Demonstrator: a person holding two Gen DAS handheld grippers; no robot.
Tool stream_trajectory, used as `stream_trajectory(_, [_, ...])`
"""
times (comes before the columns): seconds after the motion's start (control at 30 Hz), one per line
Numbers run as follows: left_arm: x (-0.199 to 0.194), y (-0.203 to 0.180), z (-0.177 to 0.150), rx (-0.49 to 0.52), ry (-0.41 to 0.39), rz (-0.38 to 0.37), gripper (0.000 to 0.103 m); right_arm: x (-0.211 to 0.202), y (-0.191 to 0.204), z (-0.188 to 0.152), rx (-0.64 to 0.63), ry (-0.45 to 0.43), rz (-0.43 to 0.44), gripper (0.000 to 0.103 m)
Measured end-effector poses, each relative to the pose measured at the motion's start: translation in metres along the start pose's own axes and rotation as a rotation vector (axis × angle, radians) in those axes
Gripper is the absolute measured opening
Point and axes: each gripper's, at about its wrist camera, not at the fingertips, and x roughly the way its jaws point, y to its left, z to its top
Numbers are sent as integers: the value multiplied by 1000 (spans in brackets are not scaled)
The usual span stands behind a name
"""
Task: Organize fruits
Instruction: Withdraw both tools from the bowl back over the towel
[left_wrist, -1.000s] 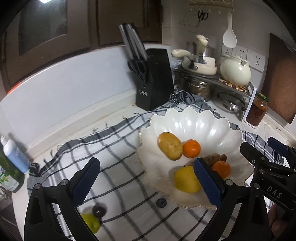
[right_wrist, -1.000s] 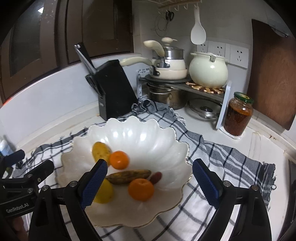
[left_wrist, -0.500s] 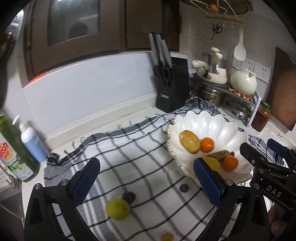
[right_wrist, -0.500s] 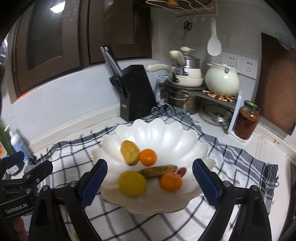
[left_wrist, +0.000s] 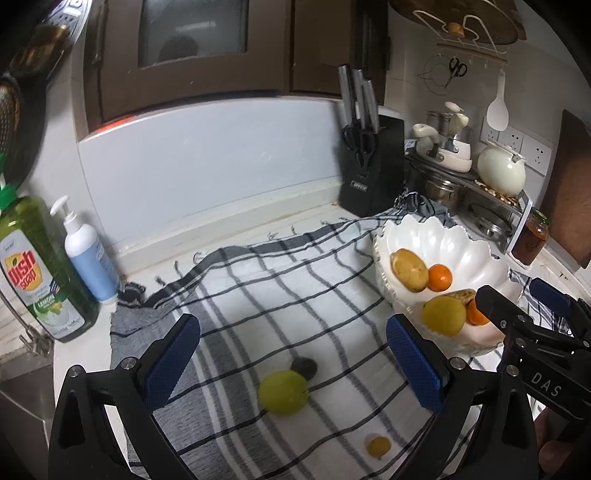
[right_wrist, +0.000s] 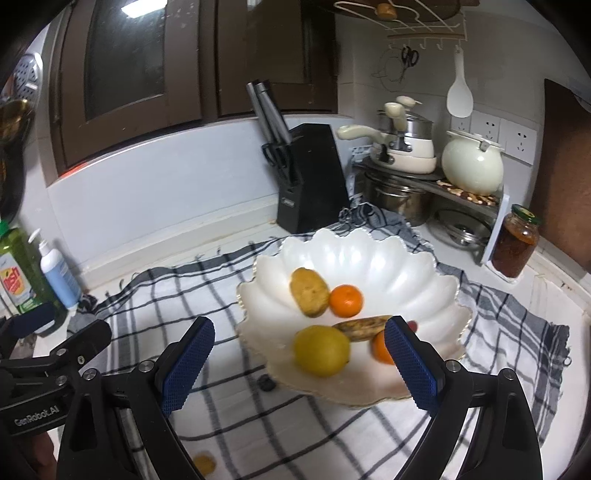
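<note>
Most of the fruit is already in the white bowl (right_wrist: 369, 258). It sits on the striped cloth (left_wrist: 258, 288) that covers the tabletop. Inside the bowl lie a brown potato-shaped one (right_wrist: 308, 291), a small orange (right_wrist: 345, 300), a big yellow fruit (right_wrist: 321, 350), a long brownish piece (right_wrist: 364, 328) and one more orange fruit (right_wrist: 380, 349), partly hidden behind a blue pad. A little red one peeks out beside it, but it is too small to tell what it is.

Some fruit is not in the bowl yet. A green fruit (left_wrist: 283, 393) lies on the cloth, well apart from the bowl. A small dark one (left_wrist: 303, 366) touches it at the back. A tiny yellow-orange one (left_wrist: 378, 446) lies nearer the camera. So three pieces look left to pick up — the job seems more than half done.

The left hand-held gripper (left_wrist: 291, 363) points down at a slant over the cloth. Its two blue pads stand wide apart, with nothing between them. The green fruit lies just below the gap, so it looks like the next one to grab.

The right hand-held gripper (right_wrist: 299, 363) also tilts down, toward the near rim of the bowl. Its pads are spread wide too — it holds nothing.
</note>
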Motion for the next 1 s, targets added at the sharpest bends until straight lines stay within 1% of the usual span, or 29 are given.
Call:
stream_trajectory(0.13, [5,9,-10,-8,25,5,103,1,10,-9,-9,10,6,94])
stream_trajectory(0.3, [14,15,-23,-32,65,-13,102,6,16,-20,-17,30,7,94])
stream_trajectory(0.53, [24,13,-37,-14,81,-12,101,12,16,-33,-11,53,1,94])
stream_trajectory(0.8, [45,10,-54,-2,126,-16,96,23,15,-51,0,91,-3,94])
stream_trajectory(1.0, [59,10,-64,-1,161,-23,89,33,15,-62,3,117,-11,94])
